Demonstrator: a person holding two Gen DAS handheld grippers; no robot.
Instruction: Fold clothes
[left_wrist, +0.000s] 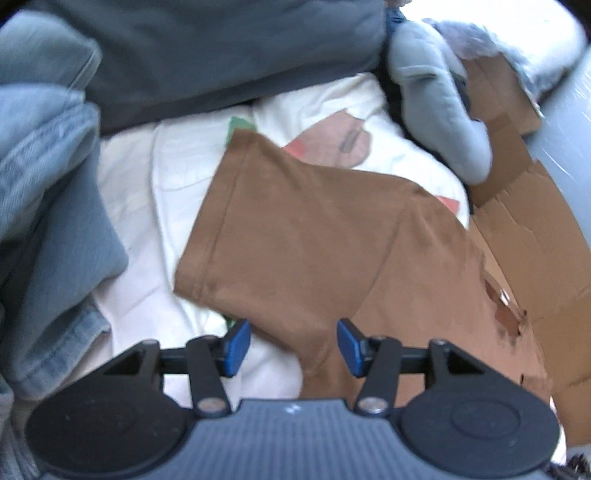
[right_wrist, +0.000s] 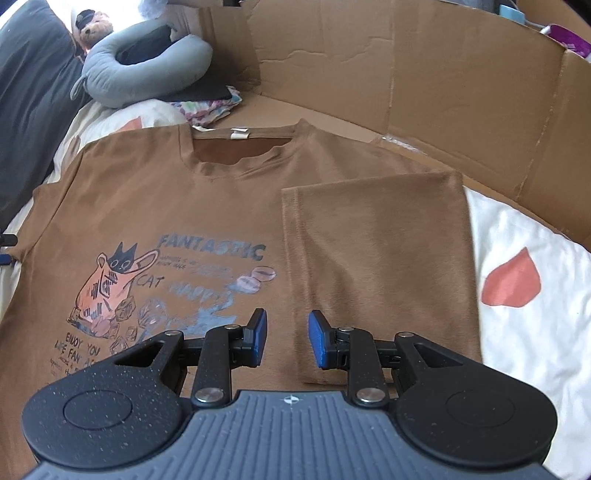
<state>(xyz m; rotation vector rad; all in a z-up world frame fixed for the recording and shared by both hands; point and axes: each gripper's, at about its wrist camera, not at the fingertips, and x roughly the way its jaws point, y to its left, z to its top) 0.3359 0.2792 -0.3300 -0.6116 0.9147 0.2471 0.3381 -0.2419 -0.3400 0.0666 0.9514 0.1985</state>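
Starting on the left, the left tool (left_wrist: 292, 345) hangs with its blue pads spread wide and nothing pinched, right above where the flat-lying sleeve (left_wrist: 280, 218) joins the brown T-shirt (right_wrist: 155, 206). The shirt lies print-up on the white bedspread (right_wrist: 532, 332) and partly on flattened cardboard (right_wrist: 424, 74). Over on the right, the right tool (right_wrist: 284, 338) is also parted and empty, above the edge of the side panel (right_wrist: 376, 269), which lies folded over the chest. So it looks like a mid-fold: one side in, the other out, and the left-hand sleeve probably wants pinching and bringing across. Only the left view shows the jeans (left_wrist: 40, 206) piled beside the bed area; only the right one shows the cat print, collar and grey neck pillow (right_wrist: 144, 70).
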